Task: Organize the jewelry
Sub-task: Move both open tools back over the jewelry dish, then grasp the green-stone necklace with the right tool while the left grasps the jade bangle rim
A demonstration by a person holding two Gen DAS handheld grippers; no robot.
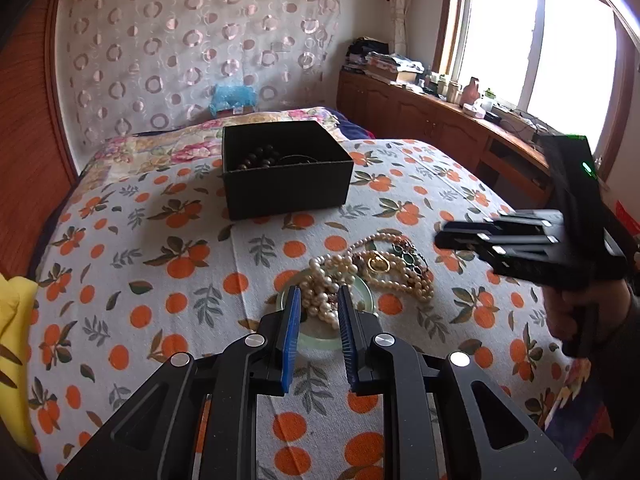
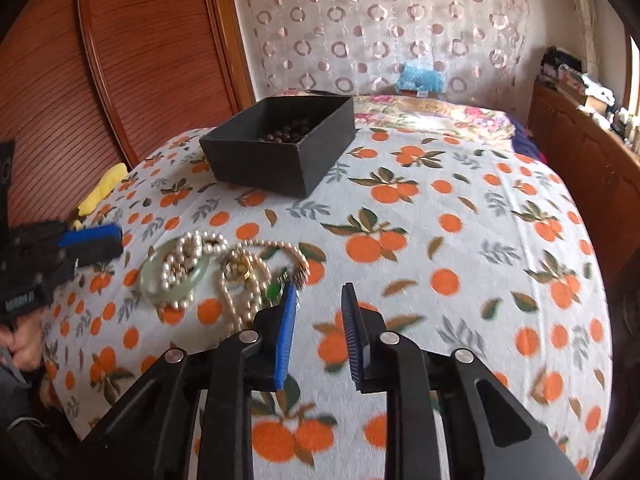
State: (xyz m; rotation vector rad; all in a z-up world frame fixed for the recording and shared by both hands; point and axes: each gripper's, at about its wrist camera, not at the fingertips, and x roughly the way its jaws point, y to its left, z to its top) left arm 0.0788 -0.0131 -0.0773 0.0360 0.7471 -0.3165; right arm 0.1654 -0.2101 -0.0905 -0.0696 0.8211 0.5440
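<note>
A pile of jewelry lies on the bed: pearl necklaces [image 1: 384, 272] [image 2: 240, 276], a pale green jade bangle [image 1: 320, 340] [image 2: 156, 280] and a gold pendant [image 1: 378, 264]. A black open box [image 1: 286, 168] [image 2: 280, 144] farther back holds dark brown beads [image 1: 258, 158] [image 2: 286, 134]. My left gripper [image 1: 319, 294] is open just above the bangle and pearls, holding nothing; it also shows in the right wrist view [image 2: 92, 240]. My right gripper [image 2: 319, 292] is open and empty, above the bedspread just right of the pile; it also shows in the left wrist view [image 1: 452, 236].
An orange-print bedspread [image 1: 160, 280] [image 2: 460, 260] covers the bed. A yellow cloth [image 1: 12, 344] [image 2: 102, 188] lies at the left edge. A wooden headboard [image 2: 100, 80] stands left, a wooden cabinet [image 1: 420, 120] with clutter under the window on the right.
</note>
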